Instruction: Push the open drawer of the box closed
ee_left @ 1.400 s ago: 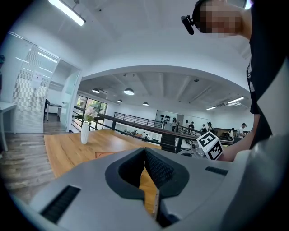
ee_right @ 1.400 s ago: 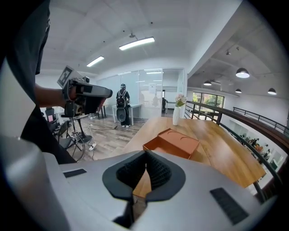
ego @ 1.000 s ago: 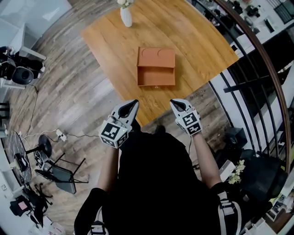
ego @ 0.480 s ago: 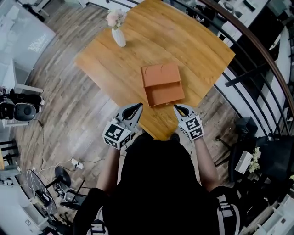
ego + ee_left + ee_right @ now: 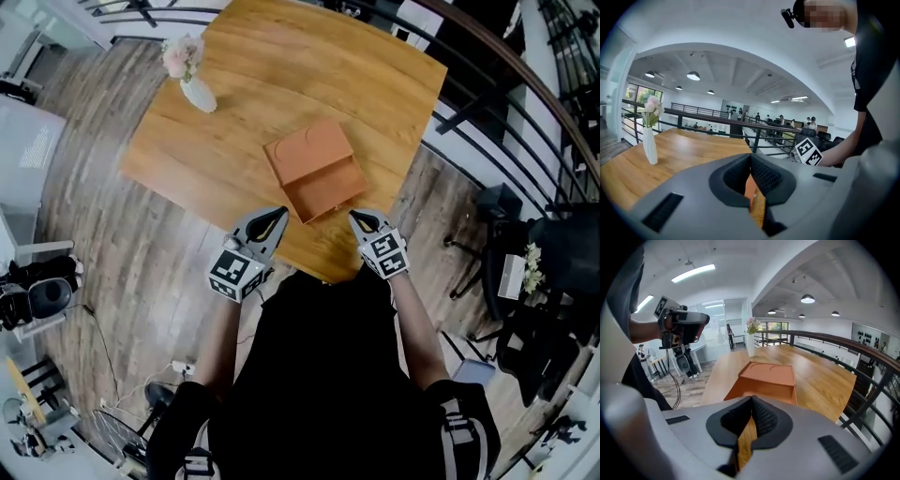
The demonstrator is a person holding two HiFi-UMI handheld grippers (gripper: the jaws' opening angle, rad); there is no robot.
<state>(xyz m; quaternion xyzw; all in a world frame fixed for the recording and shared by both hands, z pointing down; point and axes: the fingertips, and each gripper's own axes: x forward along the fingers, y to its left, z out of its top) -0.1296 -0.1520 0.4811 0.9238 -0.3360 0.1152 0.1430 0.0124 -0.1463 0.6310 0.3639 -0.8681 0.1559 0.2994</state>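
1. The left gripper [image 5: 273, 217] is hovering clenched and empty, with the orange box [image 5: 307, 150] and its open drawer [image 5: 328, 192] lying just ahead, to its right.
2. The right gripper [image 5: 358, 218] is hovering likewise clenched and empty, just right of the open drawer.

The counter [image 5: 375, 84] is smooth, lightly sheened wood, while the floor [image 5: 112, 234] is duller grey-brown planking. The box [image 5: 309, 155] looks matt orange-brown and smooth. The vase [image 5: 199, 94] is glossy white. The left claw [image 5: 277, 214] and the right claw [image 5: 354, 217] have matt grey plastic shells and black ribbed pads [image 5: 761, 418].
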